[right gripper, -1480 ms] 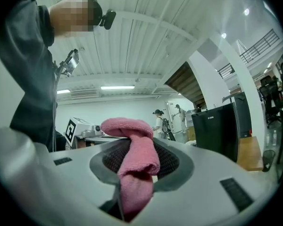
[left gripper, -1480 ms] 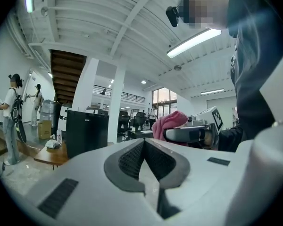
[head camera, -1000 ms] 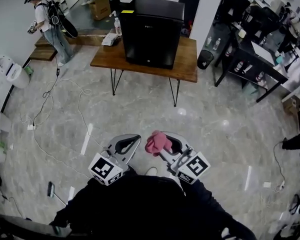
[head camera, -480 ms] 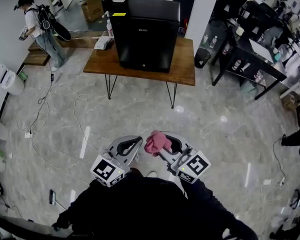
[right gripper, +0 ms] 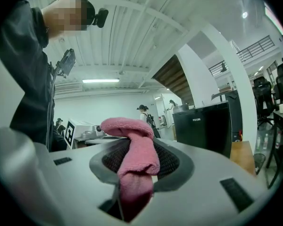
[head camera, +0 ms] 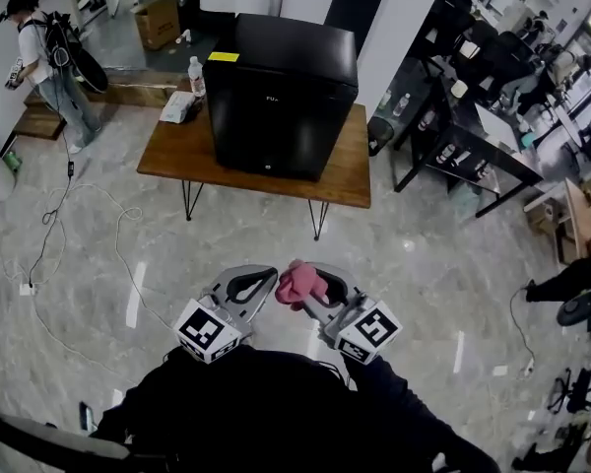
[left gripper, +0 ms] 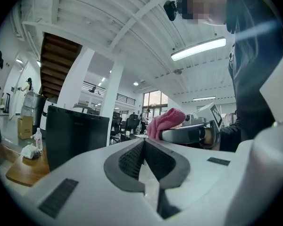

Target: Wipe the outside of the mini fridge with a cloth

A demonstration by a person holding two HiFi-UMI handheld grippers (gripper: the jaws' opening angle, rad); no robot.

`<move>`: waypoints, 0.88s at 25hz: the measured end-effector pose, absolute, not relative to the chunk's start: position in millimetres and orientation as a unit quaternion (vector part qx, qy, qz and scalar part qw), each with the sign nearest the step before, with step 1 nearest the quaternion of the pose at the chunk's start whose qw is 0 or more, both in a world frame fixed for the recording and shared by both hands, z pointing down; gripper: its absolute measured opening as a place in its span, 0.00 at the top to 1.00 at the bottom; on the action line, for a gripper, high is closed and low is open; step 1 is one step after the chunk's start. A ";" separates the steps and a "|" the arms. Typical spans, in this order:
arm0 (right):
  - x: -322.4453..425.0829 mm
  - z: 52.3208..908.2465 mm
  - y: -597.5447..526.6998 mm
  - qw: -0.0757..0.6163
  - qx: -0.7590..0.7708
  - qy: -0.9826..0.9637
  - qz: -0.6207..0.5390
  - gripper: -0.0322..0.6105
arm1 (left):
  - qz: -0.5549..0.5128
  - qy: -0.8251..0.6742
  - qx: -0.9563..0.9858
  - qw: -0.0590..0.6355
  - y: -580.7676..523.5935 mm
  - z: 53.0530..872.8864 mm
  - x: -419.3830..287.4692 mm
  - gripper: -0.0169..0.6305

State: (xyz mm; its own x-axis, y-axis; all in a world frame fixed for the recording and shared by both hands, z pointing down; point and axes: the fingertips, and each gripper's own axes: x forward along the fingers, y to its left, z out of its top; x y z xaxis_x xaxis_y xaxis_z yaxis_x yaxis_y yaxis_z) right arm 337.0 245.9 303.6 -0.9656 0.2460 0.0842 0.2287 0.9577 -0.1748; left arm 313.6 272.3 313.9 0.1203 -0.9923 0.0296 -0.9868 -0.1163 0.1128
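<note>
Looking down in the head view, the mini fridge (head camera: 276,97) stood on the wooden table (head camera: 347,177), well ahead. Left gripper view: the left gripper (left gripper: 143,145) sat pinched together, empty. Right gripper view: the right gripper (right gripper: 133,149) clamped the pink cloth (right gripper: 128,126).

A wooden table (head camera: 347,170) stood on the floor (head camera: 276,239), carrying a black fridge (head camera: 276,97), a bottle (head camera: 196,75) and a white pack (head camera: 176,112).

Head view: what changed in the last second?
The mini fridge and its table sit lower and larger in view, so the wearer has walked closer. Nothing was taken or let go. The right hand-held gripper stays shut on the pink cloth, and the left hand-held gripper stays shut and empty beside it.
</note>
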 end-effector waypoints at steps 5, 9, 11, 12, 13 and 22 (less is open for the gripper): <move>267.1 309.5 221.0 0.064 -0.101 -0.990 0.077 0.74 | -0.030 -0.657 0.752 0.049 247.4 314.4 238.6 0.96; 217.6 314.5 207.2 0.067 -0.072 -0.993 0.070 0.74 | -0.034 -0.654 0.754 0.055 239.0 317.2 184.9 0.96; 202.8 318.6 194.7 0.065 -0.051 -0.995 0.064 0.74 | -0.031 -0.649 0.759 0.052 230.4 319.6 168.0 0.96; 198.3 320.7 185.7 0.064 -0.038 -0.995 0.062 0.74 | -0.029 -0.645 0.762 0.051 223.1 320.9 161.7 0.96; 194.9 322.4 175.0 0.064 -0.025 -0.996 0.059 0.74 | -0.028 -0.642 0.764 0.050 213.9 321.6 156.3 0.96; 167.5 315.1 52.9 0.041 0.070 -0.997 -0.001 0.74 | -0.023 -0.645 0.764 0.027 112.8 311.3 124.5 0.96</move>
